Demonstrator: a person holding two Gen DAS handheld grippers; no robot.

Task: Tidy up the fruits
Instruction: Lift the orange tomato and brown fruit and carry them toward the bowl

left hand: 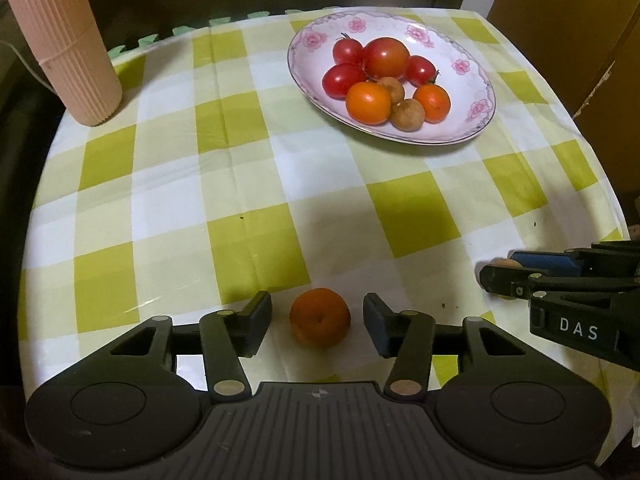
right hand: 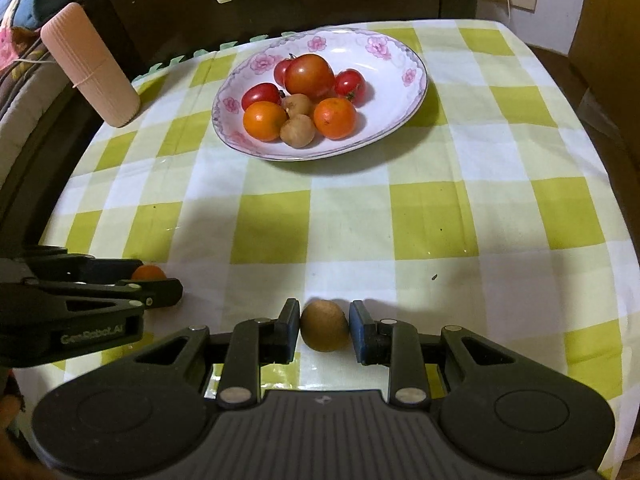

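Left hand-held gripper (left hand: 317,323) low, astride tangerine (left hand: 320,323)

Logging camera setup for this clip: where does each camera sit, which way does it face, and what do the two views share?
Left wrist: sits on the left gripper, looking forward along its open fingers at a loose orange between them; the right gripper shows at the right edge.
Right wrist: sits on the right gripper, facing the same way; a brown fruit lies between its fingers, gaps on both sides; the left gripper shows at left.
Shared: the floral plate of fruit, checked tablecloth, pink ribbed cylinder.
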